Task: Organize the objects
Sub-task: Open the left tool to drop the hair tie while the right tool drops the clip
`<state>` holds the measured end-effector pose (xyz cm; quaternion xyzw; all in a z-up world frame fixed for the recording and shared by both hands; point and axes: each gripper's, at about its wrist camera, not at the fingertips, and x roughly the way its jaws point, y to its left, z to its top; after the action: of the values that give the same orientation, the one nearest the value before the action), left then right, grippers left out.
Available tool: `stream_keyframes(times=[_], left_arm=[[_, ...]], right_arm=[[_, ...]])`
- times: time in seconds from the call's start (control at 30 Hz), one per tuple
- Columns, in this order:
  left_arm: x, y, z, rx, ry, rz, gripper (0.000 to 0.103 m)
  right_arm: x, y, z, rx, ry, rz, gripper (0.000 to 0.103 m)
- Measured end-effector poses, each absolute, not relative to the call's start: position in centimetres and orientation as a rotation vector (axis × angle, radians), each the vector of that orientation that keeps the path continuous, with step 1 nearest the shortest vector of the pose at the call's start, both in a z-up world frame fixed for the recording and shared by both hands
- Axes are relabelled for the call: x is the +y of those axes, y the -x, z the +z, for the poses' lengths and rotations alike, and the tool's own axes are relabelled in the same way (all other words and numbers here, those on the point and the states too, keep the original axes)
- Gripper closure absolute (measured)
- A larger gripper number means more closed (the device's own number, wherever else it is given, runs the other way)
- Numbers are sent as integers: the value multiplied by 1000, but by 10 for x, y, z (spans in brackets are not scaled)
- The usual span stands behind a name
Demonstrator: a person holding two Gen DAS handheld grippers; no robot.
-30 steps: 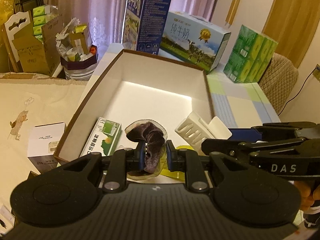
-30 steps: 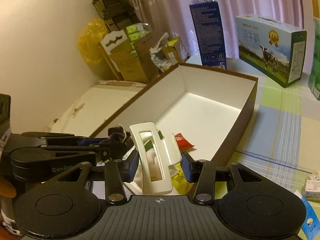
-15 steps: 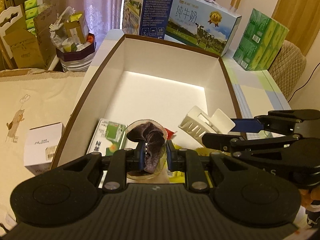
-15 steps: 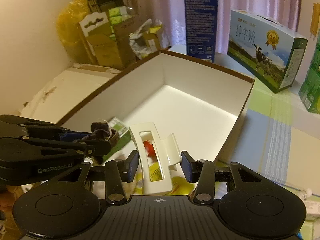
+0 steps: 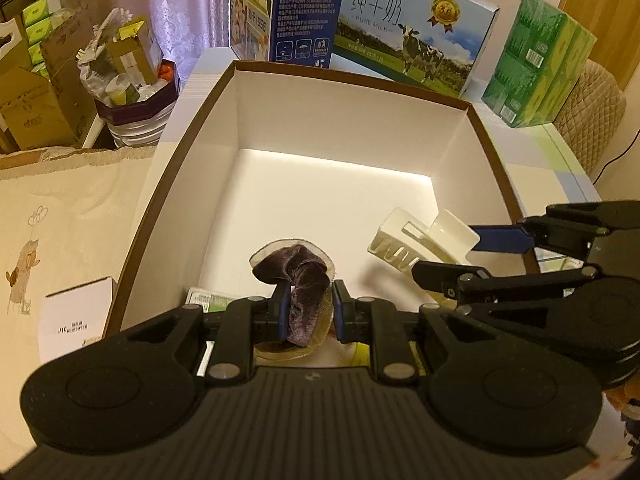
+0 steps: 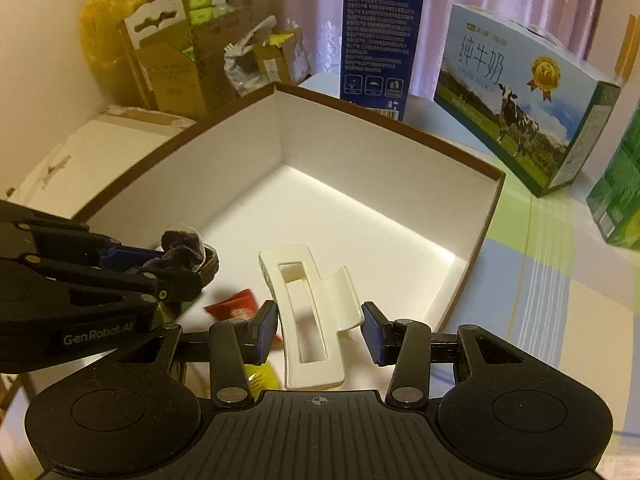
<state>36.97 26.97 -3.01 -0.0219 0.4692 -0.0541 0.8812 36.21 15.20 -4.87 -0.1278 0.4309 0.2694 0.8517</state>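
Holding both items over near end of open box (image 5: 224, 92): your left gripper (image 5: 308, 312) clamps velvet scrunchie (image 5: 298, 280), right gripper (image 6: 320, 330) brackets white hair claw (image 6: 306, 312), cannot tell if pinched; positioned for dropping inside.

My left wrist view looks forward and down over its own claw (image 5: 307, 312), close above the near end of the open white box (image 5: 344, 120). My right wrist view faces the same box (image 6: 384, 152) from its right side, angled leftward. Both share the box interior and the milk carton (image 5: 412, 28) (image 6: 520, 96) behind.
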Motion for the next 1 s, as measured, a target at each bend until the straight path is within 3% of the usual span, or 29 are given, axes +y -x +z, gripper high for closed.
stream_keyframes(times=[0.83,0.93,1.0], left_arm=[[265,-400,-45,996,25,-122,84],[264,-401,-44,976,9,-111,77],[264,-400,-41,961,-11,-92,63]], right_arm=[[153,-385,-58,887,286,591,59],[152,-384,-58,888,274,596,59],[150,-383,-57,888,266,595,59]])
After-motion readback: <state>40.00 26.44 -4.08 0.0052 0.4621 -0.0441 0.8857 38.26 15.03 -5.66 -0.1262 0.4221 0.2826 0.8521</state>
